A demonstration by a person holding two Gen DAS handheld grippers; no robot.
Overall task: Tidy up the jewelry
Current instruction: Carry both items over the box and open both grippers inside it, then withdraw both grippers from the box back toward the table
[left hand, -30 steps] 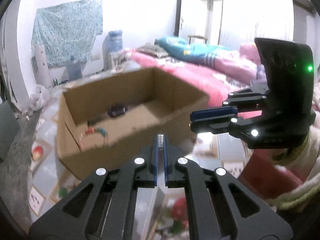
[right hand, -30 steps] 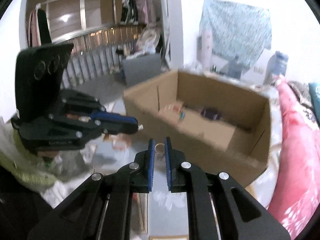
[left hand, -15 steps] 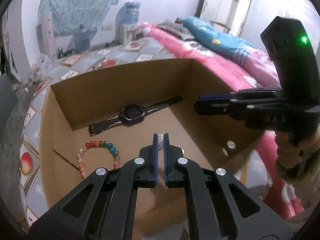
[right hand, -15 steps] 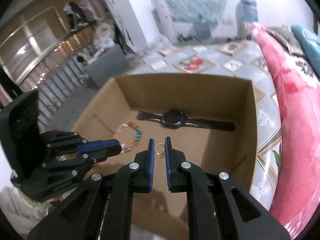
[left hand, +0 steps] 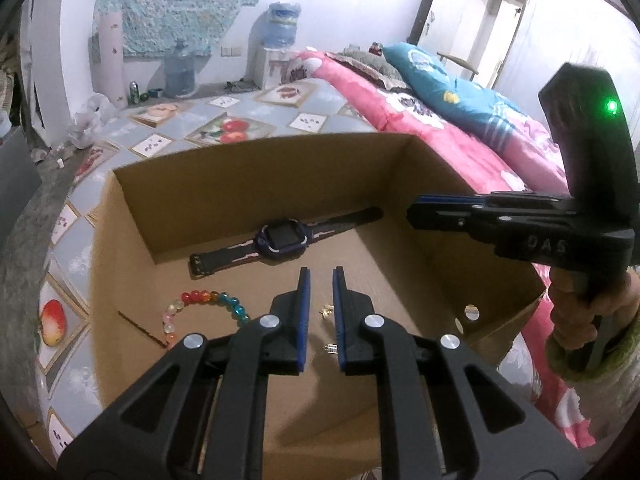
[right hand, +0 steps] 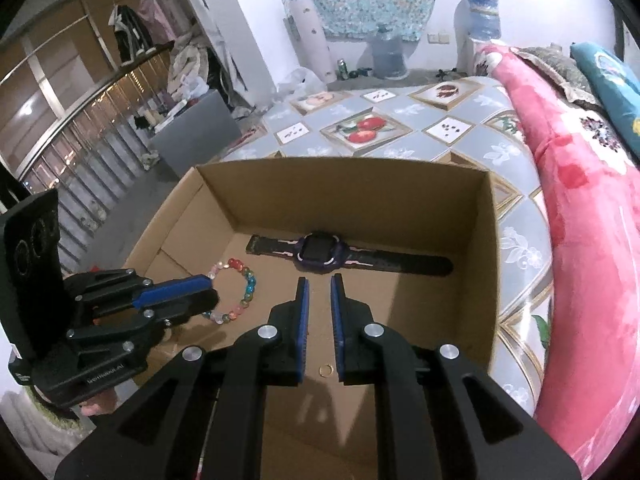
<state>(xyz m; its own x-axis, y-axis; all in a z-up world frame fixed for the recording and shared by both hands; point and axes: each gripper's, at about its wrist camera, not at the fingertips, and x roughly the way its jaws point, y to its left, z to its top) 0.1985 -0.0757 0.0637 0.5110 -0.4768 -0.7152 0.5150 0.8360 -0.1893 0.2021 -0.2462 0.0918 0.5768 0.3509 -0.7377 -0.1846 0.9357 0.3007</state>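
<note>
Hovering both tools over the box (left hand: 260,148). Left gripper (left hand: 319,276) jaws have just been opening and are now sitting slightly spread. A tiny silver bit (left hand: 332,347) is showing in the gap by one pad, not pinched; can't tell if it's falling or lying on the floor. Right gripper (right hand: 319,280) jaws are also standing slightly apart, pinching nothing, with a thin ring (right hand: 326,370) showing low in the gap, apparently loose. Watch (left hand: 282,238) and bracelet (left hand: 208,300) are lying further in. Judging handling: ring and bit are looking featherweight, hard, slick and prone to rolling, so I'm suggesting a gentle pad-tip pinch across the band. Bracelet is likely floppy, so grab at a bead.
</note>
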